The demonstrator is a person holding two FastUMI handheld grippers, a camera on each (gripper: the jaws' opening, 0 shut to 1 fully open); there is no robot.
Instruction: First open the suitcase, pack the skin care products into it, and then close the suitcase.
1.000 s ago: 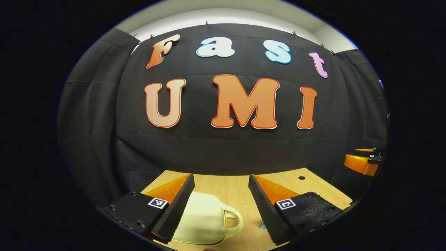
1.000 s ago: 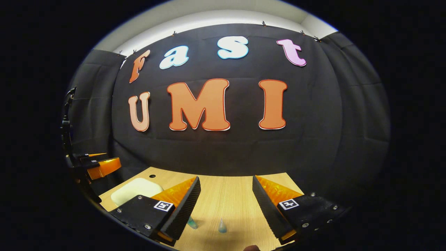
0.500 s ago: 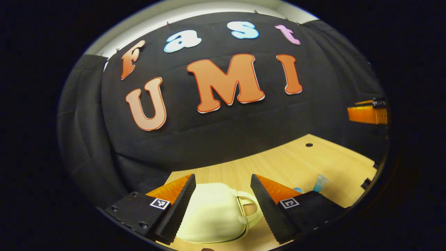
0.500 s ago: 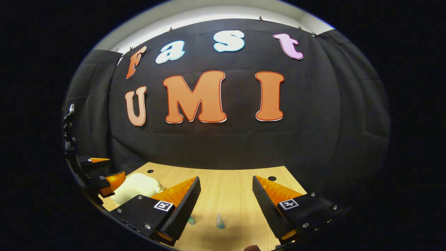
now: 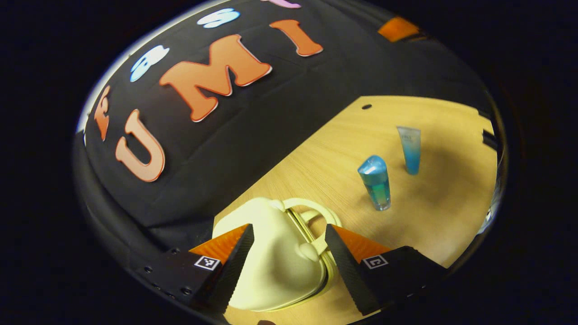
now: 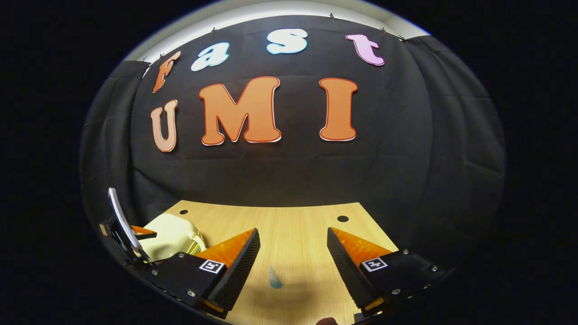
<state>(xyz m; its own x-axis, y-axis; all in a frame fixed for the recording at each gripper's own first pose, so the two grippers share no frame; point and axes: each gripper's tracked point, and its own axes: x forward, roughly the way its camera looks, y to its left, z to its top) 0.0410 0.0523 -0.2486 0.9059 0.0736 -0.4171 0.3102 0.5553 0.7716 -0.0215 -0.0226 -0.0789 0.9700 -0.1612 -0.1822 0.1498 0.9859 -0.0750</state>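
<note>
Suitcase (image 5: 275,257) lies shut on the surface (image 5: 325,158), between our left claw's (image 5: 289,266) wide-spread fingers.
We risk shoving the light case aside instead of catching its latch; the left gripper view shows two blue bottles (image 5: 376,183) nearby, while our right claw (image 6: 293,266), wide and empty, sees one.

Two hand-held grippers (image 5: 286,264) (image 6: 293,266): black screw-studded bodies, square coded tags (one per finger), ridged wedge fingers
</note>
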